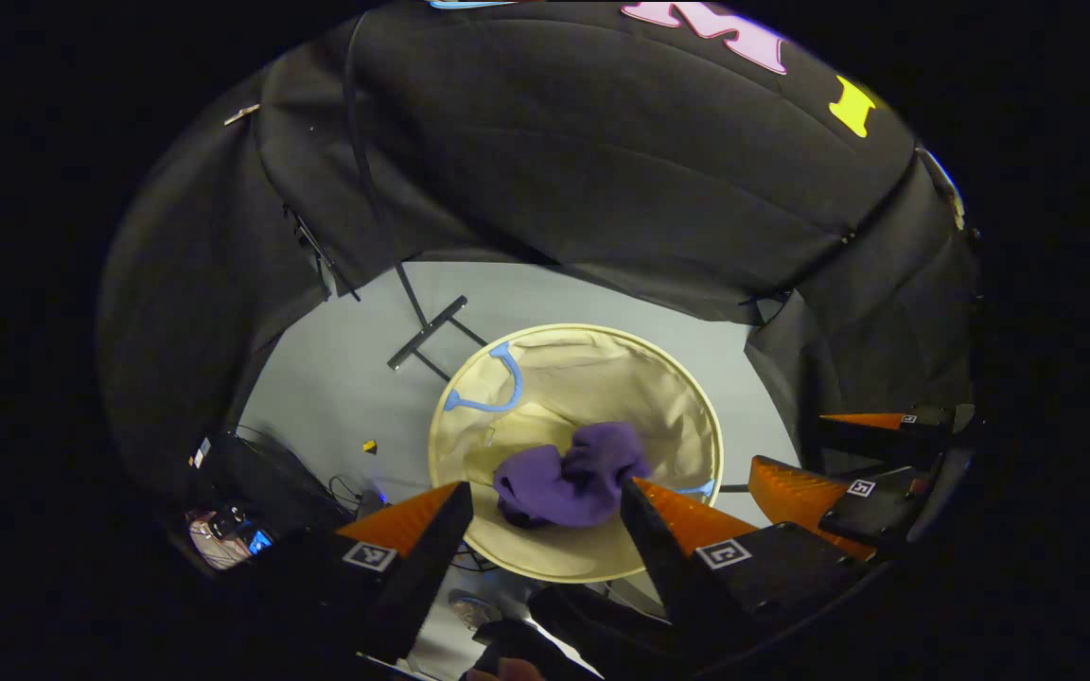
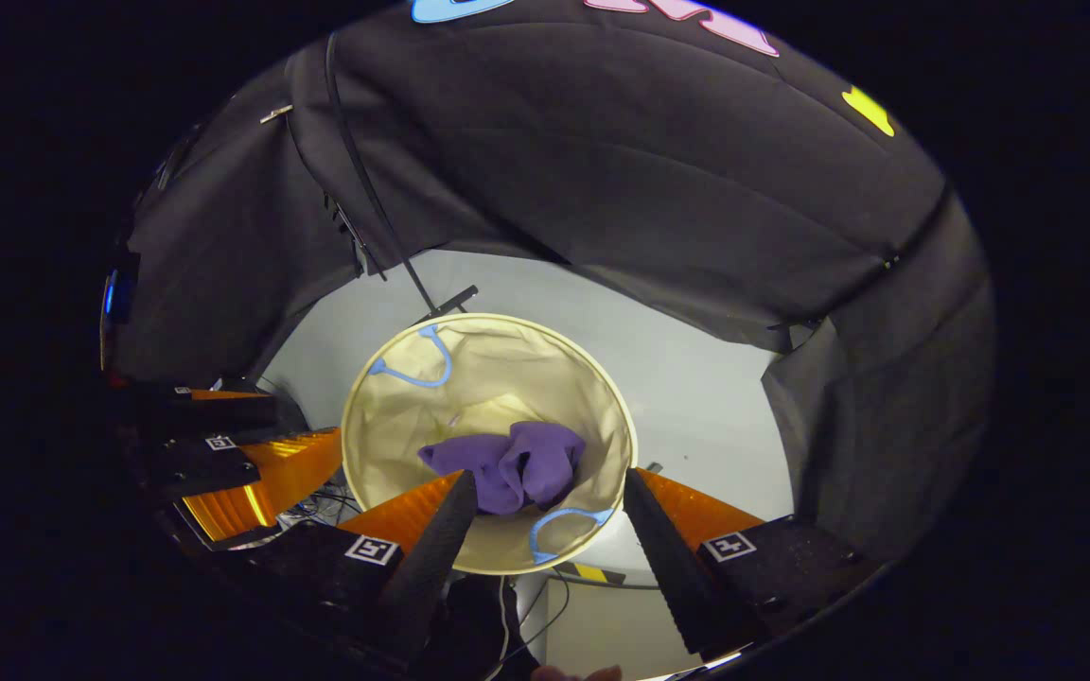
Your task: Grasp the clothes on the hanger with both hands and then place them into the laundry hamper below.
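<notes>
A crumpled purple garment [image 1: 569, 478] lies inside the round cream laundry hamper [image 1: 469, 388], which stands on the floor below me. My left gripper [image 1: 545, 501] hangs above the hamper's near rim, open, with nothing between its fingers. The right gripper [image 1: 824, 449] shows at the right edge of the left gripper view, also open. In the right gripper view the purple garment [image 2: 512, 463] rests in the hamper [image 2: 384, 426], and my right gripper [image 2: 550, 487] is open and empty above it. The left gripper [image 2: 242, 435] appears at that view's left.
The hamper has blue handles [image 1: 493, 383] on its rim. A black stand base [image 1: 427, 331] rests on the grey floor [image 1: 337, 378] behind the hamper. Cables and a dark box [image 1: 252, 478] lie at the left. Black cloth walls surround the floor.
</notes>
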`<state>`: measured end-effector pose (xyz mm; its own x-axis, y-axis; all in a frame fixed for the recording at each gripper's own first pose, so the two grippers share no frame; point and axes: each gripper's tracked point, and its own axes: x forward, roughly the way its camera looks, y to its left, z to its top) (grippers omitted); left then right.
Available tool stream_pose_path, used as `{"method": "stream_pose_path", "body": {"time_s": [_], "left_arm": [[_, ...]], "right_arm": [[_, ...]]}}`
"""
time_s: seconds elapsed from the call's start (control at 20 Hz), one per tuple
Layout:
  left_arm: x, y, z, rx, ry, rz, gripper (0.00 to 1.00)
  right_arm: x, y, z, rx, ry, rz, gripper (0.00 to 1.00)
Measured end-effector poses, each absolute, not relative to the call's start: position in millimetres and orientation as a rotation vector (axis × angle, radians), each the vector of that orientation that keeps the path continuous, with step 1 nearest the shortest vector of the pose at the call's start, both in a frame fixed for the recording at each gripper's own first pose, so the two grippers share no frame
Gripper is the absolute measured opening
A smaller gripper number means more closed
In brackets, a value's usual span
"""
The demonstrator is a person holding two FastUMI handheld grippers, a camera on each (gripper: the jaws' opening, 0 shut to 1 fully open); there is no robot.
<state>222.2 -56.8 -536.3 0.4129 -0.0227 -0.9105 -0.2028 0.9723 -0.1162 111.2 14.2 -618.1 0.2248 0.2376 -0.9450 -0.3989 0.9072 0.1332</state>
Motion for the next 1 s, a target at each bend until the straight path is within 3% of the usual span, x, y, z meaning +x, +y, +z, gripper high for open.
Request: {"method": "stream_pose_path", "body": {"time_s": [0.05,0.5,1.0], "left_arm": [[218.8,-58.1,-534.7,-0.223,1.15,0.11,0.96],[206.2,-69.0,-522.5,-0.218,1.147,0.071,0.96],[211.0,-62.3,-419.2,-0.164,0.926,0.003,0.96]], "right_arm": [[112.7,12.2,-618.6,-0.149,1.27,0.428,1.0],[100.8,6.7,-603.1,-0.088,1.278,0.335,0.97],[139.6,5.0,-482.5,0.001,1.0,0.22,0.99]]}}
